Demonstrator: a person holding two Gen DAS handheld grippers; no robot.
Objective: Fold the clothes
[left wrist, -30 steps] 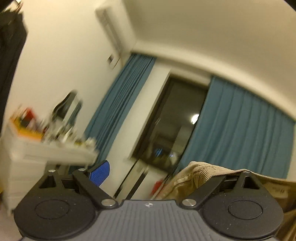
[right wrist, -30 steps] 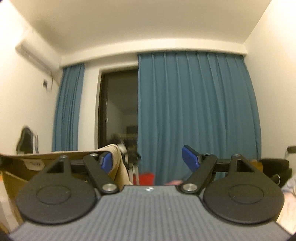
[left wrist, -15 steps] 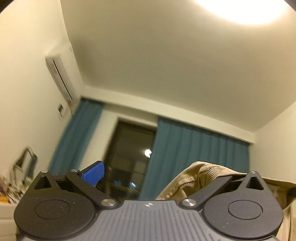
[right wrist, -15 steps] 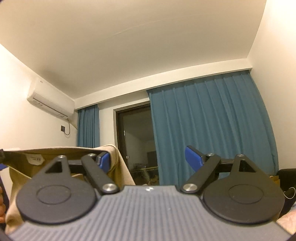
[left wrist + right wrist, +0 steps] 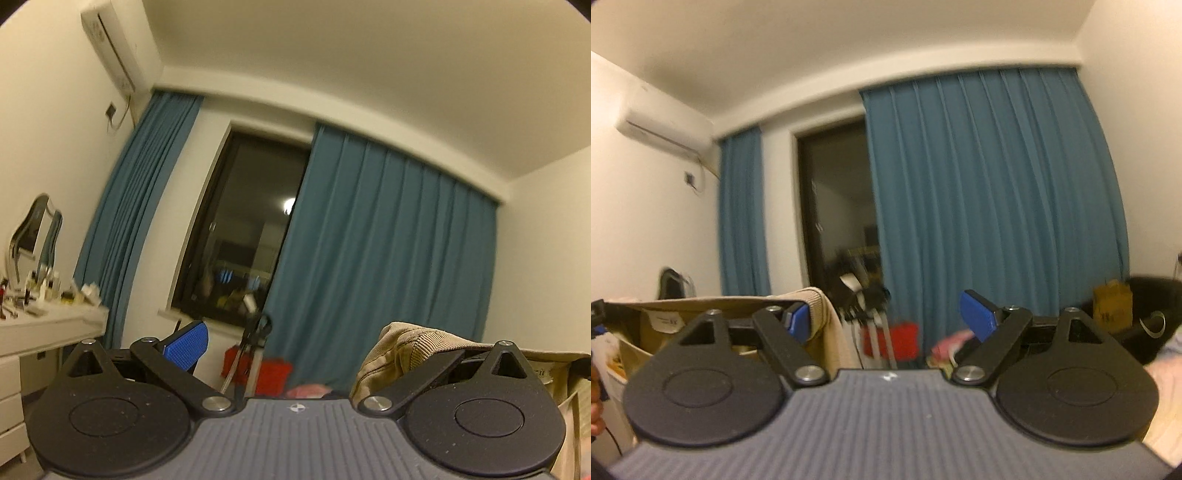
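Note:
A tan garment with a ribbed hem hangs stretched between both grippers, high in the air. In the left wrist view it drapes over the right finger and hides it; the left blue pad is bare. My left gripper stands open, jaws wide apart. In the right wrist view the same garment, with a white label inside, is hooked over the left finger. The right blue pad is bare. My right gripper is open too.
Blue curtains and a dark window face me. A white dresser with small bottles and a mirror stands left. A red object and a metal stand sit on the floor below the window. A hand shows at left.
Both views tipped up toward the ceiling half a second ago and have come back down to the window. The garment stays hooked on the same fingers.

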